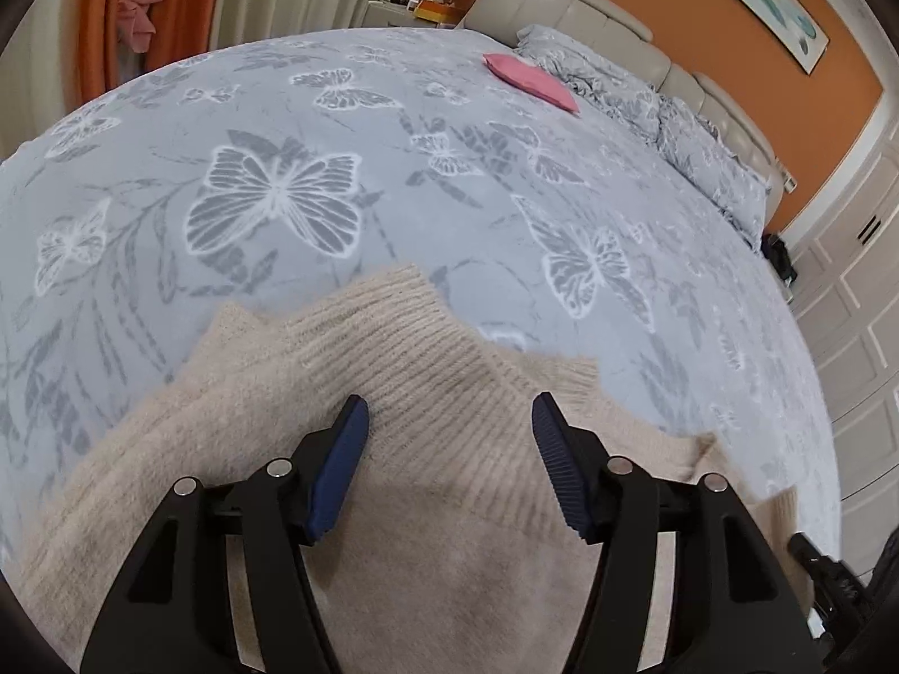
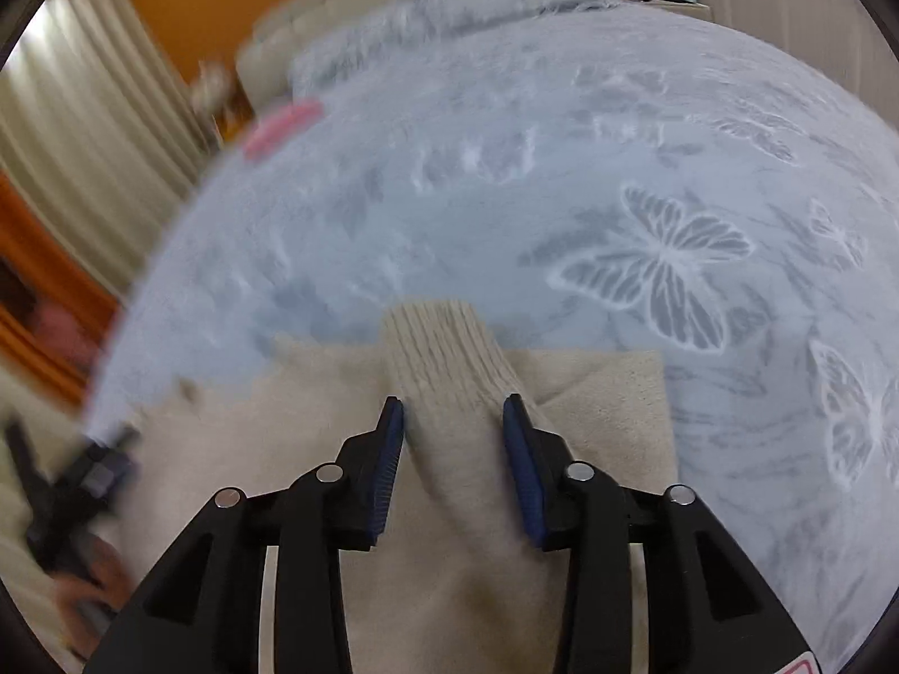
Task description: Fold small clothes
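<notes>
Hovering both grippers over the cream knit sweater (image 1: 393, 382) on the butterfly bedspread (image 1: 269, 129), I see the left gripper (image 1: 449, 421) wide apart and the right gripper (image 2: 452, 421) narrower, straddling the ribbed cuff (image 2: 438, 348) without pinching it.

A bed (image 1: 393, 180) carries everything, spread with a pale blue cover printed with grey and white butterflies. A cream knitted sweater (image 1: 427, 348) lies on its near part. Far off near the headboard lie a folded pink garment (image 1: 531, 81) and rumpled matching pillows (image 1: 646, 106).
</notes>
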The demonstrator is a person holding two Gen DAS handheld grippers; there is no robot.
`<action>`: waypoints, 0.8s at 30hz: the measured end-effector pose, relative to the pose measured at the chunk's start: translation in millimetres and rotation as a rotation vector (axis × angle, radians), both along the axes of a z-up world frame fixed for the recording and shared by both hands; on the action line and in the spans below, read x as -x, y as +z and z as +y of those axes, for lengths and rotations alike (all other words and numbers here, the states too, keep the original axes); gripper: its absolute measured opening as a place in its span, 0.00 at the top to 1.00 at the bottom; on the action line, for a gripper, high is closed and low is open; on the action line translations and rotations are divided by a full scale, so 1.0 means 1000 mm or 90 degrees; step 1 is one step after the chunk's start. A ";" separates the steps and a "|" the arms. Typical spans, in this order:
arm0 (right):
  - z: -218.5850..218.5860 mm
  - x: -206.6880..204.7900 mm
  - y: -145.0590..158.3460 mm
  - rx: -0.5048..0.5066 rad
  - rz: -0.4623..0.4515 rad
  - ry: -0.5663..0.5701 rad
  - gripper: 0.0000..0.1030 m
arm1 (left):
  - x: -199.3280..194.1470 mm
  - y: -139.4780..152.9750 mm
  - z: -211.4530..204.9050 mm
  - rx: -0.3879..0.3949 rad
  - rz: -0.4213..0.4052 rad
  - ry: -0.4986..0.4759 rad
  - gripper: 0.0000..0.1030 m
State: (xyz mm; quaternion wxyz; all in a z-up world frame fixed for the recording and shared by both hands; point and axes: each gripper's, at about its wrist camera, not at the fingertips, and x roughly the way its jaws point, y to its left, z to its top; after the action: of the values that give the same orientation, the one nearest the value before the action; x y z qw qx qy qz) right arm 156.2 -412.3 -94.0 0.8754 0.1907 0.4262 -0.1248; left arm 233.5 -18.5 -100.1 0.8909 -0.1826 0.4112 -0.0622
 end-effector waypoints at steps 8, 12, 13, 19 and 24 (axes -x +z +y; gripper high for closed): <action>-0.056 0.065 0.044 -0.057 -0.088 -0.125 0.66 | 0.032 0.045 0.064 0.049 -0.071 0.048 0.24; -0.040 0.118 0.035 -0.150 -0.020 0.009 0.46 | 0.079 0.061 0.119 0.054 -0.046 0.022 0.13; -0.035 0.128 0.031 -0.159 -0.003 0.026 0.42 | 0.094 0.058 0.134 0.058 -0.025 0.002 0.12; -0.028 0.162 -0.012 -0.274 0.094 0.061 0.37 | 0.140 0.002 0.189 0.230 0.114 -0.005 0.09; -0.034 0.150 -0.027 -0.334 0.108 0.028 0.82 | 0.135 -0.022 0.169 0.369 0.156 -0.038 0.65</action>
State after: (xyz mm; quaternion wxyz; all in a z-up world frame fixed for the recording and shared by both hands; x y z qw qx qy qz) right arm 6.4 -446.0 -121.1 0.7598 0.3906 0.5197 -0.0067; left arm 98.0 150.2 -122.4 0.7435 -0.4226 0.4857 -0.1806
